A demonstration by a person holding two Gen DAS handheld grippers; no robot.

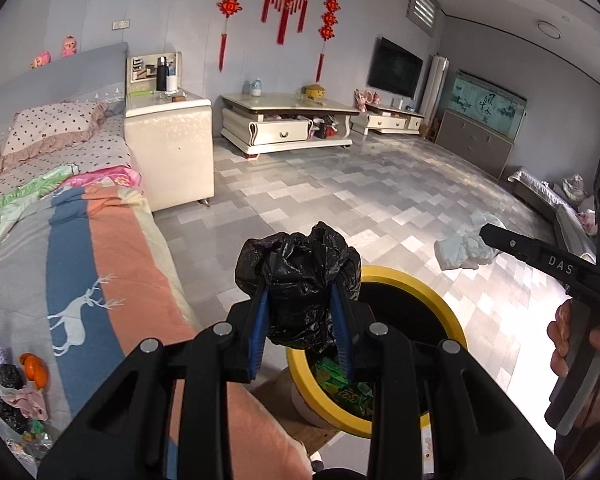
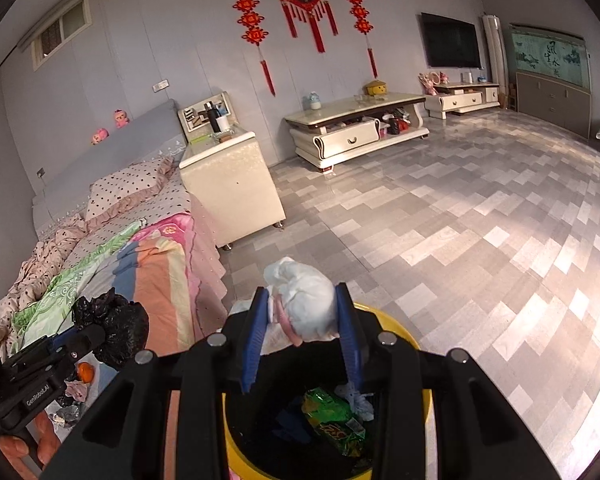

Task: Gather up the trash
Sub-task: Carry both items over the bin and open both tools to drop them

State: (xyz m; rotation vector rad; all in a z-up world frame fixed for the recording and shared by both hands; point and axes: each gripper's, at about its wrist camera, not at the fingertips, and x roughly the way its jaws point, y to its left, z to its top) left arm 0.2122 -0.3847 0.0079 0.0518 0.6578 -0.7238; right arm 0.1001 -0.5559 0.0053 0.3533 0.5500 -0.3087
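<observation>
Left gripper [image 1: 302, 312] is clamped on a crumpled black bag [image 1: 298, 276], right gripper [image 2: 304, 330] pinching a white wad [image 2: 304, 304], both over the yellow-rimmed bin [image 2: 396, 330].

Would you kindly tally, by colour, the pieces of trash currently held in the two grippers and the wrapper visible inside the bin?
Black (crumpled bag in the left gripper): 1
White (wad of tissue in the right gripper): 1
Green (snack wrapper in the yellow-rimmed bin): 1
Total: 3
</observation>
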